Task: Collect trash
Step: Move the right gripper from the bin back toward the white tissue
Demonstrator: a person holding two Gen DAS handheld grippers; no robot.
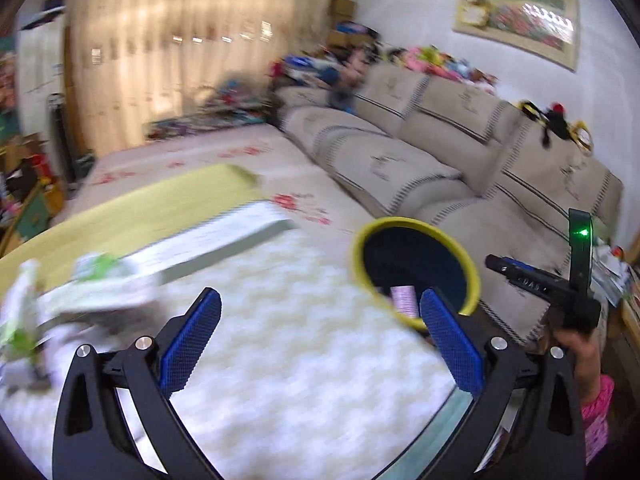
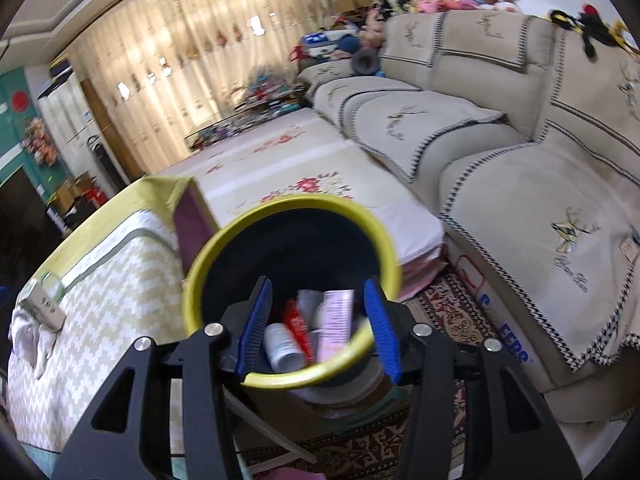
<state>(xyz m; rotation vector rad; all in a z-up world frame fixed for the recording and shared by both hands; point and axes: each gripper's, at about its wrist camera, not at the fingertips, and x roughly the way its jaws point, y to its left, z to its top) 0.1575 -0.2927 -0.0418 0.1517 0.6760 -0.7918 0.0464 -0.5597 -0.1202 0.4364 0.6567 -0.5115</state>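
A dark bin with a yellow rim (image 2: 224,240) stands just off the table's right edge, and it shows again as the bin (image 1: 416,264) in the left wrist view. Inside lie a grey can (image 2: 282,344), a red tube (image 2: 298,328) and a pink box (image 2: 336,320). My right gripper (image 2: 316,284) hangs over the bin's near rim, its fingers apart and gripping nothing. My left gripper (image 1: 320,294) is wide open and empty above the patterned tablecloth (image 1: 300,360). Blurred green-and-white wrappers (image 1: 104,280) lie at the table's left. A small carton (image 2: 42,308) and crumpled white paper (image 2: 28,336) lie there too.
A beige sofa (image 2: 520,184) runs along the right, with a floral mat (image 2: 304,168) in front of it. A patterned carpet (image 2: 452,304) lies below the bin. A person's hand (image 1: 576,344) holds the right gripper's body (image 1: 540,284). Clutter sits by the curtains (image 2: 180,60).
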